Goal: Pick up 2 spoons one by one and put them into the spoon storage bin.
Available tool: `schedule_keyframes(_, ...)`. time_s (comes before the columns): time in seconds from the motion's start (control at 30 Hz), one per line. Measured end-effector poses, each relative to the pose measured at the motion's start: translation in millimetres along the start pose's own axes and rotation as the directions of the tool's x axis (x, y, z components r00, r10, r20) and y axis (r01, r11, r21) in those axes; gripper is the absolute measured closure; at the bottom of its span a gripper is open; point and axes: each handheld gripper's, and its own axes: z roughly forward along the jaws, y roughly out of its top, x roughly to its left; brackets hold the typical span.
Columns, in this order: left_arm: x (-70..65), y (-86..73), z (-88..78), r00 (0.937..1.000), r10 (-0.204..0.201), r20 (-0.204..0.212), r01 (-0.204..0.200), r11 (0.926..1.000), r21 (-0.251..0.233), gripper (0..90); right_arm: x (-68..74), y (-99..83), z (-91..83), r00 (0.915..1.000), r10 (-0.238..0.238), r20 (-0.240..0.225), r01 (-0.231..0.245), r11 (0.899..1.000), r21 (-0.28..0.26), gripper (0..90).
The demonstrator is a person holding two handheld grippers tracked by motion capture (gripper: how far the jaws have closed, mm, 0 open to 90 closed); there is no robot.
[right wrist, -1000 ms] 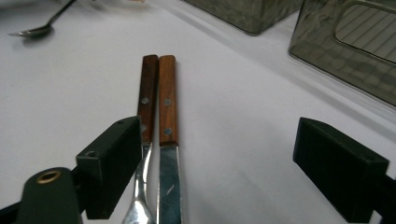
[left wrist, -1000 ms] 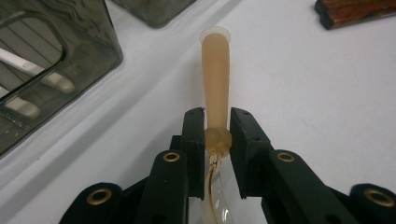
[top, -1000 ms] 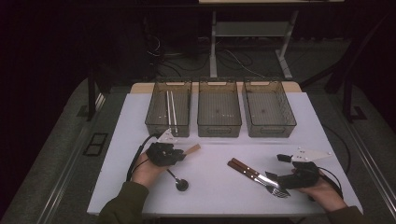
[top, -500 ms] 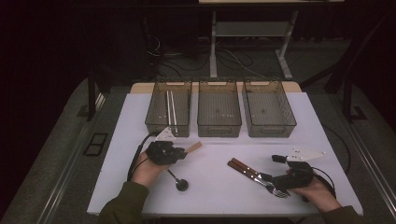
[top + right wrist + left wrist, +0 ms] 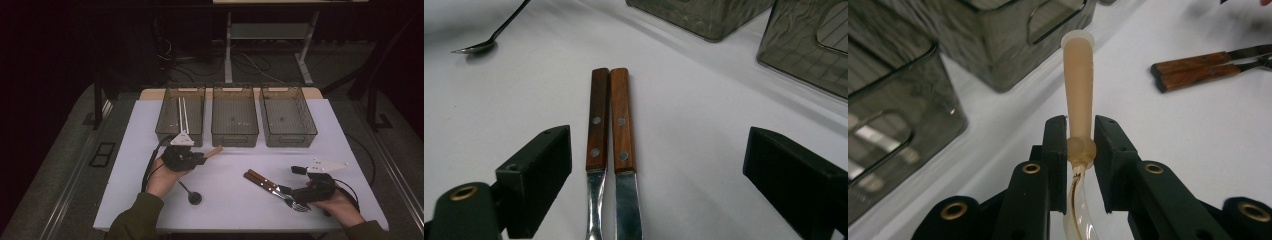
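Note:
My left gripper (image 5: 201,156) (image 5: 1080,145) is shut on a beige-handled utensil (image 5: 215,151) (image 5: 1078,95), clamped at the base of its handle, which points away toward the bins. It hangs just above the white table (image 5: 230,210). Two wooden-handled pieces of cutlery, a fork and a knife (image 5: 264,180) (image 5: 610,120), lie side by side on the table. My right gripper (image 5: 288,192) (image 5: 656,140) stands open with its jaws wide on either side of their metal ends, not touching them.
Three dark see-through bins stand in a row at the back: the left one (image 5: 167,125) holds two pale sticks (image 5: 182,112), beside it the middle (image 5: 235,137) and right (image 5: 309,127) bins. A dark spoon (image 5: 190,192) (image 5: 489,42) lies near my left hand.
My left gripper has lifted a little and moved toward the bins with the beige utensil in it. The right gripper has stayed over the fork and knife.

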Motion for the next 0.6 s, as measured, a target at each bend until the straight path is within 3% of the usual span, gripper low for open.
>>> schedule_keyframes(0.33,-7.1,29.3,8.8,0.9991,0.035,0.024,-0.034,0.9982,-0.049,75.6,0.2,0.0,0.0,1.0,0.0,0.003,0.0,1.0,-0.002,12.0)
schedule_keyframes(0.6,-6.0,50.1,17.3,0.9987,0.048,0.015,-0.047,0.9959,-0.078,75.6,-0.2,0.1,-1.2,1.0,0.002,0.004,-0.002,1.0,-0.011,12.0)
